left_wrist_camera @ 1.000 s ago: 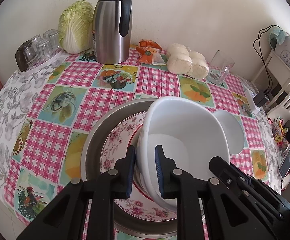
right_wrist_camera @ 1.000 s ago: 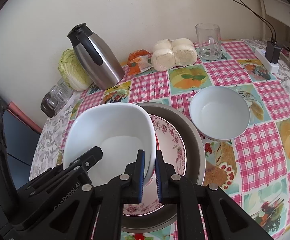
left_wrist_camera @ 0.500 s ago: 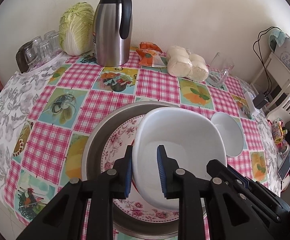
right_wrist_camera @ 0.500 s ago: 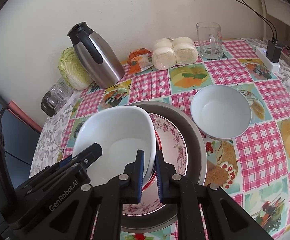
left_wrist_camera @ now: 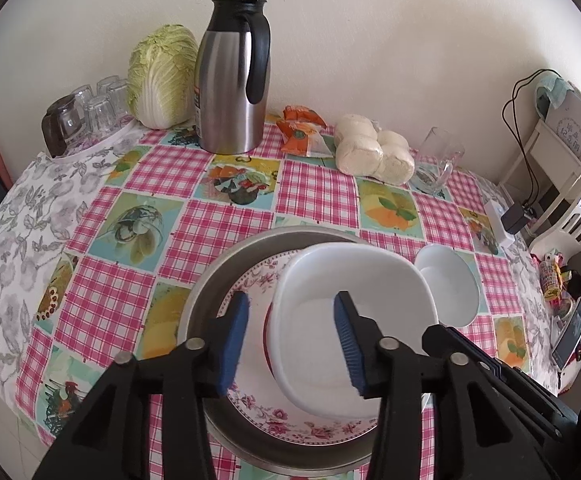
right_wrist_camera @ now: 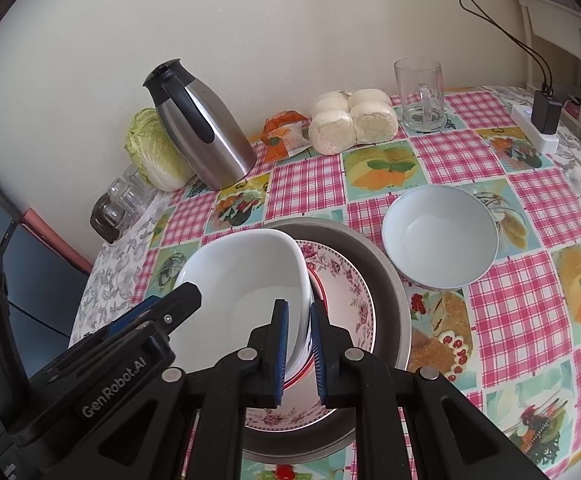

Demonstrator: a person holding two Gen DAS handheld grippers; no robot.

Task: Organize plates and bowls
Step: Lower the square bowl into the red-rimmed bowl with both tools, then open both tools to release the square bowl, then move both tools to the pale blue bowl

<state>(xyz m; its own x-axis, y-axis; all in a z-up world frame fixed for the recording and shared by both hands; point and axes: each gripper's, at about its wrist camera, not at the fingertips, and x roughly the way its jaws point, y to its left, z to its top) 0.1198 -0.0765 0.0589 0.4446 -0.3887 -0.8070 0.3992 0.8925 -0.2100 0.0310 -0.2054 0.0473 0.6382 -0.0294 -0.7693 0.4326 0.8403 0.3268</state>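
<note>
A square white bowl [left_wrist_camera: 354, 320] [right_wrist_camera: 242, 292] rests on a floral plate [left_wrist_camera: 258, 280] [right_wrist_camera: 346, 292], which lies in a grey metal dish [left_wrist_camera: 226, 264] [right_wrist_camera: 386, 276]. My left gripper [left_wrist_camera: 292, 340] is open, its fingers standing apart on either side of the bowl's left rim. My right gripper [right_wrist_camera: 299, 344] is shut on the bowl's right rim. A round white bowl [left_wrist_camera: 450, 288] [right_wrist_camera: 440, 236] sits on the tablecloth to the right of the stack.
At the back stand a steel thermos jug [left_wrist_camera: 230, 80], a cabbage [left_wrist_camera: 160, 76], upturned glasses [left_wrist_camera: 86, 116], orange snack packets [left_wrist_camera: 300, 132], bagged buns [left_wrist_camera: 374, 152] and a glass mug [right_wrist_camera: 420, 96]. A power strip with charger [right_wrist_camera: 542, 120] lies at the right edge.
The square bowl has come down onto the floral plate. My left gripper has opened and let go of its rim. My right gripper still holds the rim.
</note>
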